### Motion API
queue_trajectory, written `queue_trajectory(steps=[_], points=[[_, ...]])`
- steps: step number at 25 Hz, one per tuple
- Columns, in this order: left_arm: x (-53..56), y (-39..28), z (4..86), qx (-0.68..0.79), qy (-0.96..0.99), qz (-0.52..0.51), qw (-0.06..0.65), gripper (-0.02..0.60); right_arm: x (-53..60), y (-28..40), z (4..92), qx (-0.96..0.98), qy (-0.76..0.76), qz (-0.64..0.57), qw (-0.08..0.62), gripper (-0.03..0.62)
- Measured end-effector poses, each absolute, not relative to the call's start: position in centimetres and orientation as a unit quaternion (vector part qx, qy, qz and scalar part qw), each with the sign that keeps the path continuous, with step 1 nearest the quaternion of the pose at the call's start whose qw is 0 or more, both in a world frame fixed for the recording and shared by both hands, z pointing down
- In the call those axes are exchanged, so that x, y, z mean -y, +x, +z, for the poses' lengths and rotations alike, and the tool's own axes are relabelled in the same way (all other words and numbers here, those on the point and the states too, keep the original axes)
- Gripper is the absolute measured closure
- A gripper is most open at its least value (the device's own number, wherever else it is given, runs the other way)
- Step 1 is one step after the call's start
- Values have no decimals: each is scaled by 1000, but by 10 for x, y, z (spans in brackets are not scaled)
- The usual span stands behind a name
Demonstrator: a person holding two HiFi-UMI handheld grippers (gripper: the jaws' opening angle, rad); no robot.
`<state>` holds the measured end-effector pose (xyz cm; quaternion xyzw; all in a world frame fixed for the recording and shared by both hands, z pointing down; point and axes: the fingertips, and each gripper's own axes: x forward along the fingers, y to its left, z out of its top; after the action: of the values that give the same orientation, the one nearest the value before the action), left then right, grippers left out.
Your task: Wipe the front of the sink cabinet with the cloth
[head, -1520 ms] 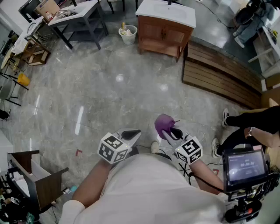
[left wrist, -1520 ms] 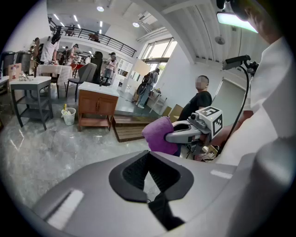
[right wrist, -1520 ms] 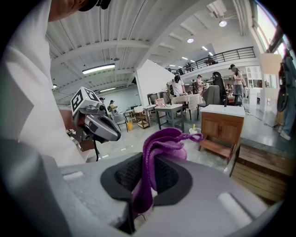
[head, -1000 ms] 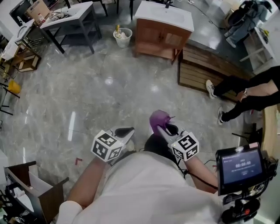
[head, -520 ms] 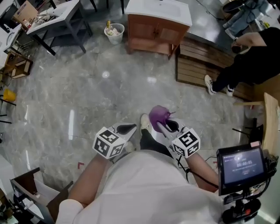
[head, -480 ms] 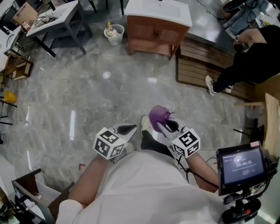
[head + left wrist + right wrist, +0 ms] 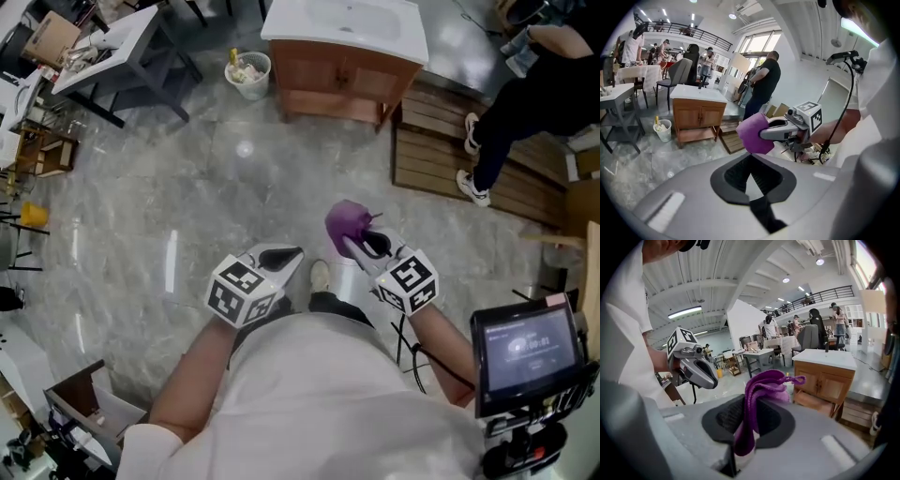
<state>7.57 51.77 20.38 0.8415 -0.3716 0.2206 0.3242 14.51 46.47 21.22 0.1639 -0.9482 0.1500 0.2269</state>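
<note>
Right gripper (image 7: 354, 244): closed on the purple cloth (image 7: 345, 223), carried bunched ahead for wiping.
Left gripper (image 7: 284, 255): jaws together, nothing held, in reserve.
Sink cabinet (image 7: 342, 75): well apart across the floor (image 7: 187, 187); wiping judged not yet begun.

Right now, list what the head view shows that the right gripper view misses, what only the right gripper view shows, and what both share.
Head view only: the monitor, the person's shoe and the right hand-held gripper from outside. Right gripper view only: the ceiling lights and the balcony railing. Both: the purple cloth clamped in that gripper, the sink cabinet and the left hand-held gripper.
</note>
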Motion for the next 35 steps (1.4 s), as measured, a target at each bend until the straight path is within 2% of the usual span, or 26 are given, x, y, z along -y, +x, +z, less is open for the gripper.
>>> queue_trajectory(steps=[4, 11, 17, 23, 35], points=[[-478, 64, 205, 360, 844, 226, 327, 574, -416, 125, 216, 948, 167, 153, 223, 539], [-387, 1, 236, 336, 855, 217, 332, 574, -324, 55, 255, 943, 168, 141, 251, 539], [-317, -77, 232, 282, 872, 223, 332, 574, -252, -37, 270, 929, 179, 126, 298, 539], [-243, -135, 271, 230, 881, 261, 321, 574, -156, -116, 315, 924, 171, 100, 328, 539], [-123, -163, 352, 281, 856, 247, 356, 574, 7, -204, 428, 921, 90, 39, 378, 539]])
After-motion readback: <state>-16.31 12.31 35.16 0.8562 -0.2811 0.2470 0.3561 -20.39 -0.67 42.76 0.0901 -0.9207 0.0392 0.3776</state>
